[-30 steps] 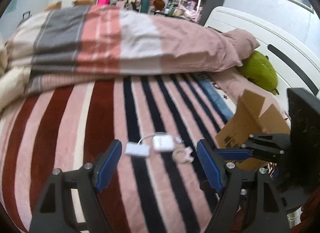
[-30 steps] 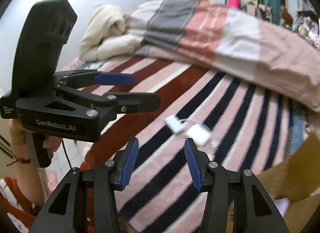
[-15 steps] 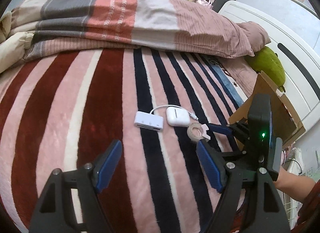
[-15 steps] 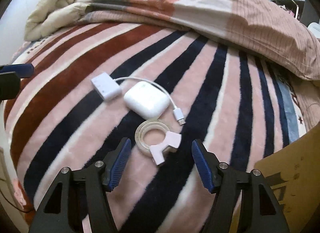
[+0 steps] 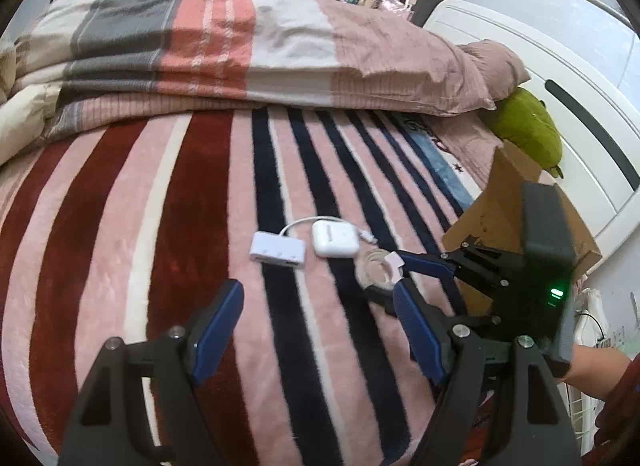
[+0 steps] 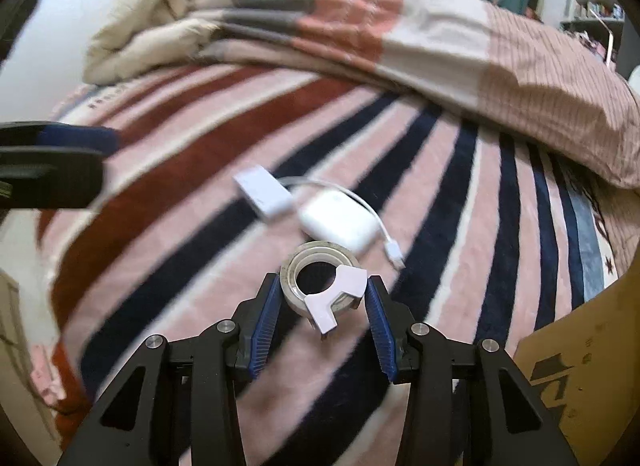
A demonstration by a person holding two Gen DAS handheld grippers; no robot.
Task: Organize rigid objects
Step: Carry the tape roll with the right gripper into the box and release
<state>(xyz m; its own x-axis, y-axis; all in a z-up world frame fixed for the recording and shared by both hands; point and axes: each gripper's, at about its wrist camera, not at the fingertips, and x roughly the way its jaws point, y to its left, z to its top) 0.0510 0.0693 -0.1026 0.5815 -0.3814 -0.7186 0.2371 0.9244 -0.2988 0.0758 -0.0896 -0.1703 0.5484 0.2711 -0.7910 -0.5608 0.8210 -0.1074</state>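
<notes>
A clear tape roll with a pale pink cutter (image 6: 320,286) lies on the striped blanket. My right gripper (image 6: 322,306) is open with its blue pads on either side of the roll, not clamped. The roll also shows in the left wrist view (image 5: 378,268), with the right gripper (image 5: 404,274) around it. A white earbud case (image 6: 340,221) (image 5: 334,240) and a white adapter with a cable (image 6: 262,191) (image 5: 278,252) lie just beyond. My left gripper (image 5: 316,330) is open and empty, hovering short of the adapter.
A cardboard box (image 5: 516,201) (image 6: 580,366) stands at the right edge of the bed. A folded striped duvet (image 5: 240,45) fills the back. A green plush toy (image 5: 528,129) lies by the white headboard (image 5: 560,113).
My right gripper has moved forward and down so its pads now flank the tape roll. The left gripper has drawn a little closer to the objects.
</notes>
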